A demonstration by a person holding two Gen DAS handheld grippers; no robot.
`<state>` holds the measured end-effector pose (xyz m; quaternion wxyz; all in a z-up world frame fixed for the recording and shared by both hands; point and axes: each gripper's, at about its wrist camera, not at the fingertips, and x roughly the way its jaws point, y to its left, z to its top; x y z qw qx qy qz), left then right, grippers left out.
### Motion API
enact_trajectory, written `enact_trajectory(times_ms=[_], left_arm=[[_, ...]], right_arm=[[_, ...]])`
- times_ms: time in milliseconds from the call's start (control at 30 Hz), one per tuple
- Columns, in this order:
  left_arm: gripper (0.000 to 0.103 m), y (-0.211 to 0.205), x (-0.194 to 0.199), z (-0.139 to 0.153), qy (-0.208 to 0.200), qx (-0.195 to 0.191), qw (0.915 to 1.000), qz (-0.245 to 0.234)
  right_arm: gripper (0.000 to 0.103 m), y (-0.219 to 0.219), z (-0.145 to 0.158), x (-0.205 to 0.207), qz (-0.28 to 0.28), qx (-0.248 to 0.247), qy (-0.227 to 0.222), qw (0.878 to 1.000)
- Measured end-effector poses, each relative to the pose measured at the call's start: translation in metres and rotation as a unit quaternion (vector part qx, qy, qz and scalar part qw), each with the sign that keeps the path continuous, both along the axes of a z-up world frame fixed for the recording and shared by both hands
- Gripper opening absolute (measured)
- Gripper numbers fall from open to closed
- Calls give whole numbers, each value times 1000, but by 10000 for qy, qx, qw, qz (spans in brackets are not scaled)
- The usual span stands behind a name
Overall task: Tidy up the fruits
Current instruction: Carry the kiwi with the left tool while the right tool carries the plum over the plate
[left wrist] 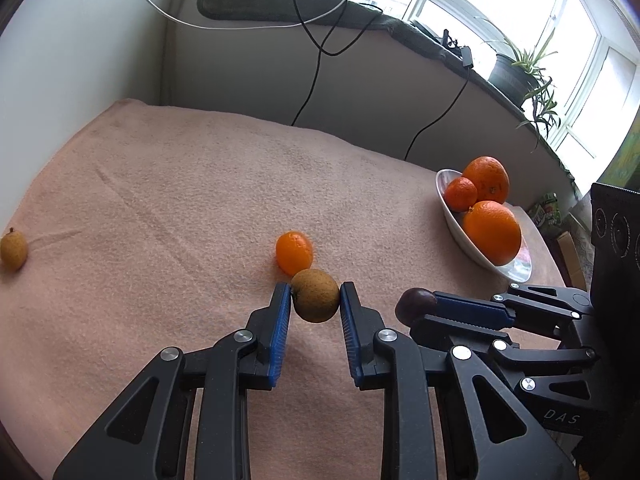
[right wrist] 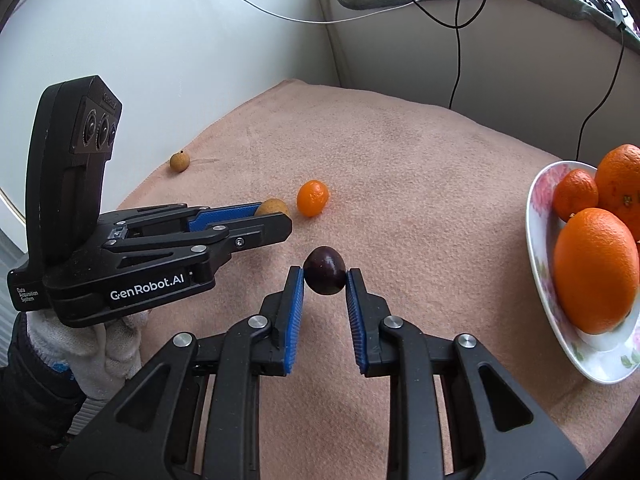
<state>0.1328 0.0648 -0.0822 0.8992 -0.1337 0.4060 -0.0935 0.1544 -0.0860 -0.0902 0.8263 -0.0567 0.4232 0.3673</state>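
Now, left gripper (left wrist: 315,300): clamped on brown longan (left wrist: 315,301), light, brittle-shelled.
Right gripper (right wrist: 325,276): clamped on dark grape (right wrist: 324,276), soft; squeeze gently.

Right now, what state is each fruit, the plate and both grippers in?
Left gripper: shut on the brown fruit.
Brown fruit: gripped, off the cloth.
Right gripper: shut on the dark plum.
Dark plum: gripped, off the cloth.
Small orange: loose on the cloth.
Second brown fruit: loose near the wall.
Plate: holds three oranges.
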Motion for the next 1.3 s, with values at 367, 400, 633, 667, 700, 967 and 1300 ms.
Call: enact_trajectory(times_ms=[367,400,633,667,700,967,1300], left_arm=[[24,-42,-2,31,-355,200,9984,-404],[24,-45,-3,33,-385,218,9980,-441],[24,-71,-7,43,-527,308,9958,-683],[24,-74,-8,44,-540,317,9955,-716],[24,-77,-8,45,-556,326,9951,-748],[24,-103,-8,52,-643,371,9923,-989],[24,-134,2,52,-614,378,9895,-1253]], right_arm=[[23,-49,22,-5,-409,165,-206,9988],[23,-54,24,-6,-448,181,-213,9986],[23,-84,34,-7,-722,293,-260,9966],[23,-88,35,-7,-759,299,-271,9963],[23,-91,36,-7,-799,305,-285,9959],[23,-117,41,-5,-1064,331,-361,9931],[23,-156,44,0,-1421,340,-440,9883]])
